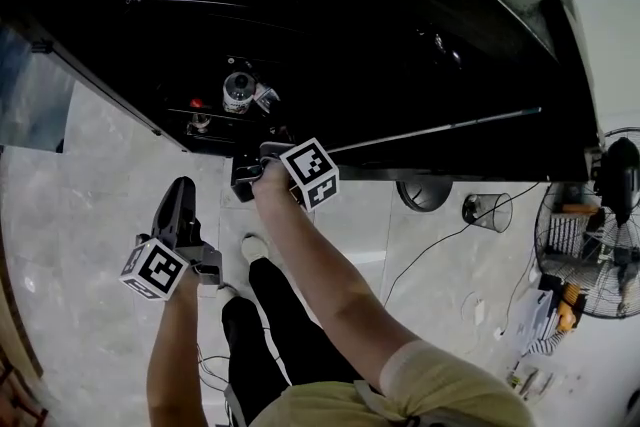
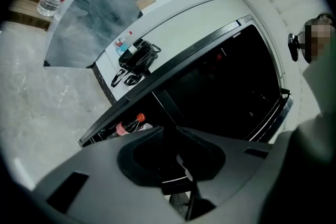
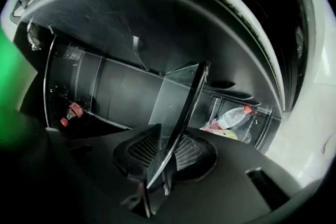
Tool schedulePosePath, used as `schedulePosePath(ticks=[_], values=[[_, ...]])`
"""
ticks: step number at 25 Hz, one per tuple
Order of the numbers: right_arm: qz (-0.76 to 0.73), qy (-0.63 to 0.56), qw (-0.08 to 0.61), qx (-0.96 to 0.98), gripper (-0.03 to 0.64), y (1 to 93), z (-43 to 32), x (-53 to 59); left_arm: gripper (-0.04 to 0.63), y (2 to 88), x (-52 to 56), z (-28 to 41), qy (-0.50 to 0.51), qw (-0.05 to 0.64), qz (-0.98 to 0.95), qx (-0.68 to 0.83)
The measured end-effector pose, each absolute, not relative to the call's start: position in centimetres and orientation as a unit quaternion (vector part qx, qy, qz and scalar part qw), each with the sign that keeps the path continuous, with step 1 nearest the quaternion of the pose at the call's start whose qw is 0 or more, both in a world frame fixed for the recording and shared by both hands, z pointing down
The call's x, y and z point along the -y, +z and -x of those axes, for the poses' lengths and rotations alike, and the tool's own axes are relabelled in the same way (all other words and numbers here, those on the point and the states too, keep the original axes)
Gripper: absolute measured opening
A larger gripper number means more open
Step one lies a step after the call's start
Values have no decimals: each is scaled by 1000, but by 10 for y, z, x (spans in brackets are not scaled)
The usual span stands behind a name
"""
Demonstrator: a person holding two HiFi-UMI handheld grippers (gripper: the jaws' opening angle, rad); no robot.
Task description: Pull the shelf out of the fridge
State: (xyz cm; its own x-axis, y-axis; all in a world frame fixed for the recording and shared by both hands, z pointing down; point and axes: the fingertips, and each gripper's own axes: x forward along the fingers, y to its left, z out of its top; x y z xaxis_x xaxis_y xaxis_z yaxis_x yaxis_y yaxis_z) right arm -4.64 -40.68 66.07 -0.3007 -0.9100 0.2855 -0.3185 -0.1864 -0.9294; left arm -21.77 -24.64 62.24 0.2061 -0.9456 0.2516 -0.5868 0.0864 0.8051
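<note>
The clear glass shelf with a dark rim (image 3: pixel 181 97) sits inside the black fridge (image 1: pixel 400 35). In the right gripper view it crosses the frame on edge, from 1 o'clock down to 6 o'clock. The right gripper (image 3: pixel 157 165) has its jaws drawn in on that rim, one ribbed pad on each side, and they look to be pinching it. In the head view the left gripper (image 1: pixel 183 190) hangs at 7 o'clock from the right one, back from the fridge mouth. Its jaws are slightly apart with nothing between them.

A panel like this is probably stiff and brittle, with some weight to it. The bare glass is smooth, so pads on it alone could slip. The dark rim is the better place to hold, taken squarely so the pads bear on the trim rather than on a corner. Gripped at one spot, the shelf will tend to twist and bind in its runners, so a second hold on the same front rim, away from the first, would help. A straight, flat pull suits it best, since tilting could jam or chip it. A clear plastic bottle with a red cap (image 3: pixel 231 117) lies at 4 o'clock from the shelf and looks clear of the pull, though what rests on the glass itself cannot be told
</note>
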Motion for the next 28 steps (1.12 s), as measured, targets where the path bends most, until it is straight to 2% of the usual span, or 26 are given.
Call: schedulePosePath(ticks=[2, 7, 13, 28], values=[[522, -557, 265, -588, 70, 658, 47, 404, 75, 627, 251, 218, -215, 441, -641, 590], [510, -557, 270, -598, 64, 656, 47, 403, 83, 639, 263, 221, -241, 464, -615, 591], [496, -567, 288, -592, 55, 656, 47, 393, 126, 636, 287, 211, -278, 472, -622, 559], [473, -568, 290, -607, 52, 659, 46, 366, 129, 651, 322, 214, -313, 487, -610, 541]])
